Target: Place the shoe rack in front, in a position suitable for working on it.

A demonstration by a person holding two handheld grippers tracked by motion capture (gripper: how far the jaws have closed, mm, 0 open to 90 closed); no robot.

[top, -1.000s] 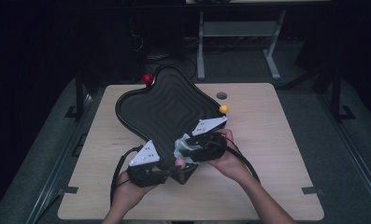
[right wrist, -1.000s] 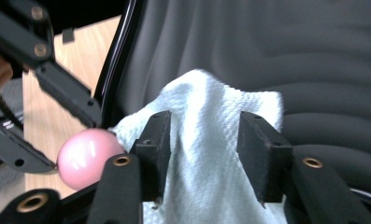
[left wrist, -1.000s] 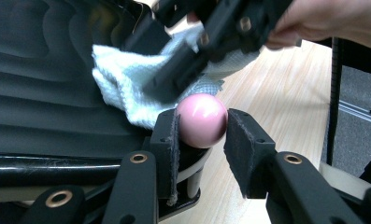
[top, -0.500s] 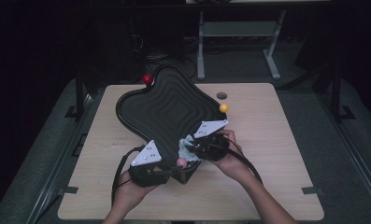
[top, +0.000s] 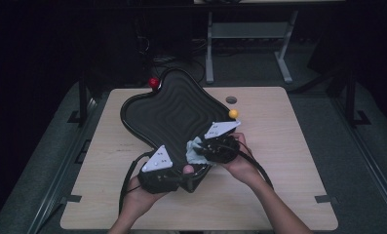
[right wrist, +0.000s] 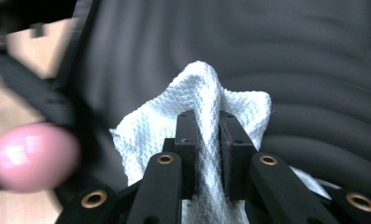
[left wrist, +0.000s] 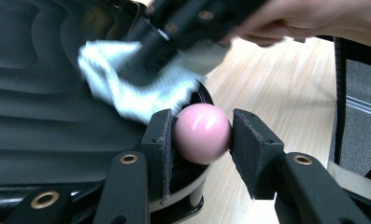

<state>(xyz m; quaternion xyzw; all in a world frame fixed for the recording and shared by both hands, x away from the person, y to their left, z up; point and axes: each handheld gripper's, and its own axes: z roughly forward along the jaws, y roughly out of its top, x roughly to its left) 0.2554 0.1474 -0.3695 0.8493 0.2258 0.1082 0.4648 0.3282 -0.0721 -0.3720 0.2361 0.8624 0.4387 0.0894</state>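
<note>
Cloth [right wrist: 206,112] sits clamped in right claw [right wrist: 207,126]; left claw [left wrist: 202,135], just opening, brackets pink ball [left wrist: 203,133].

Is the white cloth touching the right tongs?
Touching. In the right gripper view the right tongs are squeezed shut on the white cloth, which is pinched between both jaws.

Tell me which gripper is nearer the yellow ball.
Right. The right gripper sits just below the yellow ball, pinching a cloth; the left gripper is farther down, around a pink ball.
</note>
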